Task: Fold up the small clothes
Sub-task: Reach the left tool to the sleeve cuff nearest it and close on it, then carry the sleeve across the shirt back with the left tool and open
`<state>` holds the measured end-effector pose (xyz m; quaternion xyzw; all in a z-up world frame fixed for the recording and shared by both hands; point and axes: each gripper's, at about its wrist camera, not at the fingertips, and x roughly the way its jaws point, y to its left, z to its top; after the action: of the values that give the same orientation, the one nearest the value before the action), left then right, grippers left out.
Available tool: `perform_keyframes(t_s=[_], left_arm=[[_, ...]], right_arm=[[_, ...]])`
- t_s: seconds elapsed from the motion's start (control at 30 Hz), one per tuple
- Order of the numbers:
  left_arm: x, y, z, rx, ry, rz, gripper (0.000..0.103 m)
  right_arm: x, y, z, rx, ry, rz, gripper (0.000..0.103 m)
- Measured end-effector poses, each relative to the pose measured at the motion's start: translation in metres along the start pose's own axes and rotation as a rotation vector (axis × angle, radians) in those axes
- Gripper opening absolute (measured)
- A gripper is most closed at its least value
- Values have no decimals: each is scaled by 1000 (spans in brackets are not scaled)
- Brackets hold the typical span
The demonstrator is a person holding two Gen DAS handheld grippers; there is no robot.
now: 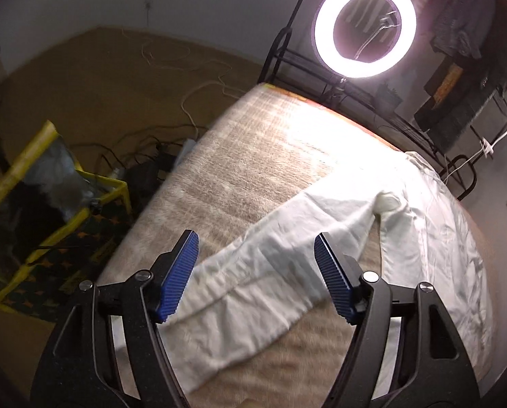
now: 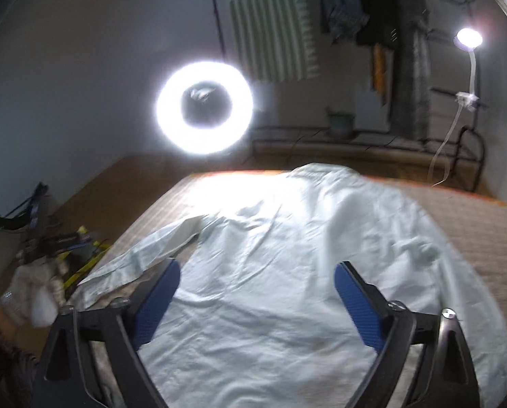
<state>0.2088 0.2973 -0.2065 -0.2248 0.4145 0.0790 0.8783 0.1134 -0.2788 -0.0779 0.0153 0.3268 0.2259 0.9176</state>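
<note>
White shirt [image 2: 287, 255] lies spread across the bed [image 1: 253, 142], sleeve [image 1: 253, 272] near its left edge; both hand-held grippers [image 1: 256, 272] [image 2: 257, 301] gape wide, empty.

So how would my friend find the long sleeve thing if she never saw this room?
Look for the bright round ring light, then down to the fuzzy beige blanket-covered bed beneath it. A white cotton long-sleeved shirt lies spread flat there. Its sleeve is the narrow white strip stretching away from the wide body toward the bed's edge, under the open left gripper.
</note>
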Motion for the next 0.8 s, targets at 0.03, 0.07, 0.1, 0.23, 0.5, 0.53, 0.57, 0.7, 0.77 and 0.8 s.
perform_keyframes(t_s=[0.03, 0.07, 0.1, 0.23, 0.5, 0.53, 0.57, 0.7, 0.77, 0.8], left_arm=[[12, 4, 2, -11, 26, -22, 73], [26, 7, 4, -18, 58, -41, 73], [38, 7, 5, -19, 88, -59, 73], [73, 10, 6, -40, 148, -91, 73], [97, 1, 10, 21, 153, -64, 73], [98, -1, 10, 34, 153, -57, 72], [98, -4, 9, 51, 153, -49, 64], [98, -11, 6, 112, 155, -6, 15], [98, -11, 5, 111, 154, -3, 6], [98, -12, 5, 114, 151, -1, 5]], right_arm=[[3, 2, -1, -6, 10, 11, 89], [7, 5, -3, -15, 16, 15, 89], [9, 8, -4, -28, 24, 18, 89], [13, 14, -8, -52, 48, 28, 89], [16, 17, -9, -79, 67, 19, 89], [17, 16, -10, -79, 71, 18, 89], [18, 15, -10, -79, 76, 16, 89], [19, 11, -12, -75, 86, -2, 89], [18, 9, -12, -65, 87, -3, 89], [17, 8, -11, -59, 85, -2, 89]])
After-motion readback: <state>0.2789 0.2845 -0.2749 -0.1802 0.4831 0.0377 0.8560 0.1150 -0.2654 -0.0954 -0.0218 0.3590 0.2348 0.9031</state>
